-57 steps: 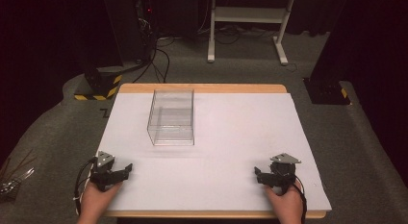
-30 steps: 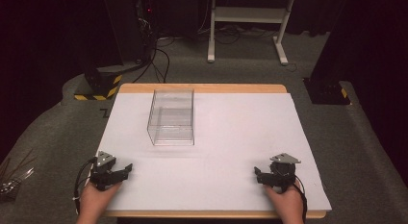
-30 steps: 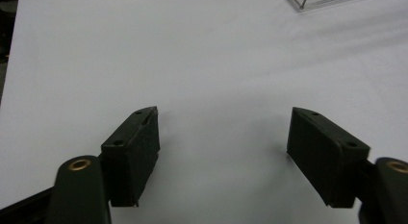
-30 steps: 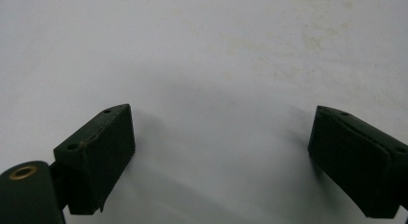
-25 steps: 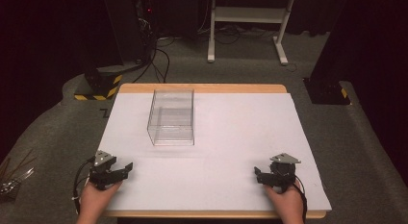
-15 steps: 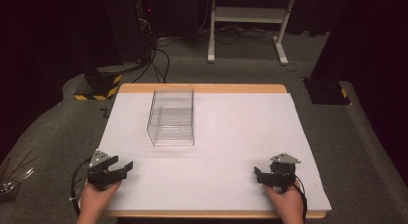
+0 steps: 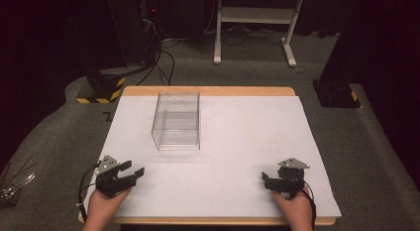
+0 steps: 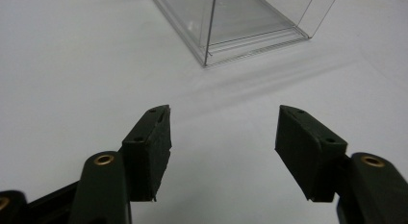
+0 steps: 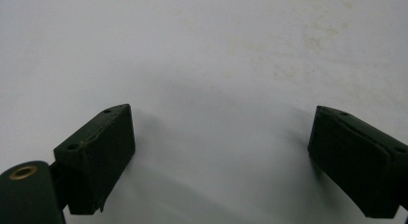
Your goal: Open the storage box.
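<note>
- On the near left corner of the white table top [image 7: 237, 142], the left gripper [image 7: 132, 172] sits in the person's left hand [image 7: 104, 205], which comes in from the near edge with the forearm angled slightly inward.
- Its jaws point to the right and a little away, toward the middle of the table, and stand well apart with only bare white surface between them; the left gripper view shows the same gap [image 8: 223, 137].
- A grey three-cornered plate tops this gripper, and a black cable loops off its left side.
- At the near right corner, the right gripper [image 7: 265, 179] is held in the right hand [image 7: 296, 207], wrist straight, knuckles over the table's near edge.
- Its jaws point left along the table and are spread wide, nothing held; the right gripper view shows them apart [image 9: 221, 147] just above the faintly stained surface.
- A clear plastic box [image 7: 177, 120] stands upright on the far left part of the table, open at the top, well apart from both grippers; one lower corner of it [image 8: 231, 22] lies ahead of the left gripper's jaws.
</note>
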`<action>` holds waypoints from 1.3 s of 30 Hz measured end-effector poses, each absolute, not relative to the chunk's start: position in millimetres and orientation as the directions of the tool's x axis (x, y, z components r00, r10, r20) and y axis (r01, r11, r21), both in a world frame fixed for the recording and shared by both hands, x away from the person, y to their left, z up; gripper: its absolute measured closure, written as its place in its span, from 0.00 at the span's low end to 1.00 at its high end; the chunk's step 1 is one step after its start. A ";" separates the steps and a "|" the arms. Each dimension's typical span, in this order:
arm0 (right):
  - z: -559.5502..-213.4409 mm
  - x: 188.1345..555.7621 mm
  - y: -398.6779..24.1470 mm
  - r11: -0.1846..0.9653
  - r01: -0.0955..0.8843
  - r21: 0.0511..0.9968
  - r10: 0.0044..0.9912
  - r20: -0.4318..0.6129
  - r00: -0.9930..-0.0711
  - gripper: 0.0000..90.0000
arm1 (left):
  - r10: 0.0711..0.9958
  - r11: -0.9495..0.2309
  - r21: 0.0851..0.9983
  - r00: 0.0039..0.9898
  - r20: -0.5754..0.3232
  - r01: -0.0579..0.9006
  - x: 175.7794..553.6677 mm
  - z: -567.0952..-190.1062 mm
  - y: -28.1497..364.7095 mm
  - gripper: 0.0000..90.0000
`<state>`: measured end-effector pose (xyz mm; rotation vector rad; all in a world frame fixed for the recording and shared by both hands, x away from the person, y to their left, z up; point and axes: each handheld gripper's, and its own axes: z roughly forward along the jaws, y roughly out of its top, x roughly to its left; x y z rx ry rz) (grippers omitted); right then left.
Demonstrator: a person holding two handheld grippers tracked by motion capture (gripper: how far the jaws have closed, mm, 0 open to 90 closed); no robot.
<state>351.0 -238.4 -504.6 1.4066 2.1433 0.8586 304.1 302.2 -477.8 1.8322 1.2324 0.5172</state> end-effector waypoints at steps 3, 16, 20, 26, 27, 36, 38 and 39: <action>-504.6 351.0 -238.4 0.291 0.652 0.700 0.921 -0.021 -0.389 0.10 | 0.891 -0.150 0.828 0.436 -0.123 0.540 304.1 -476.5 297.3 0.43; -504.4 350.8 -238.3 0.293 0.651 0.700 0.920 -0.023 -0.390 0.10 | 0.867 -0.170 0.836 0.482 -0.124 0.522 307.4 -473.3 273.7 0.41; -504.5 350.7 -238.2 0.292 0.651 0.701 0.921 -0.022 -0.389 0.10 | 0.860 -0.169 0.833 0.492 -0.136 0.527 311.9 -471.8 267.0 0.41; -504.5 350.7 -238.3 0.293 0.651 0.700 0.921 -0.023 -0.390 0.10 | 0.852 -0.203 0.834 0.512 -0.107 0.513 318.2 -467.2 257.3 0.40; -504.5 350.7 -238.3 0.293 0.651 0.701 0.921 -0.023 -0.390 0.10 | 0.853 -0.206 0.836 0.512 -0.101 0.509 319.1 -466.6 255.6 0.39; -504.6 350.7 -238.2 0.293 0.649 0.702 0.921 -0.024 -0.389 0.10 | 0.844 -0.193 0.857 0.526 -0.104 0.478 333.0 -457.9 247.3 0.43; -504.6 350.7 -238.2 0.292 0.650 0.702 0.921 -0.023 -0.389 0.10 | 0.845 -0.193 0.861 0.526 -0.099 0.471 335.3 -456.5 244.8 0.43; -504.6 350.6 -238.2 0.292 0.650 0.702 0.921 -0.023 -0.389 0.10 | 0.845 -0.190 0.863 0.526 -0.099 0.468 337.0 -455.8 243.5 0.43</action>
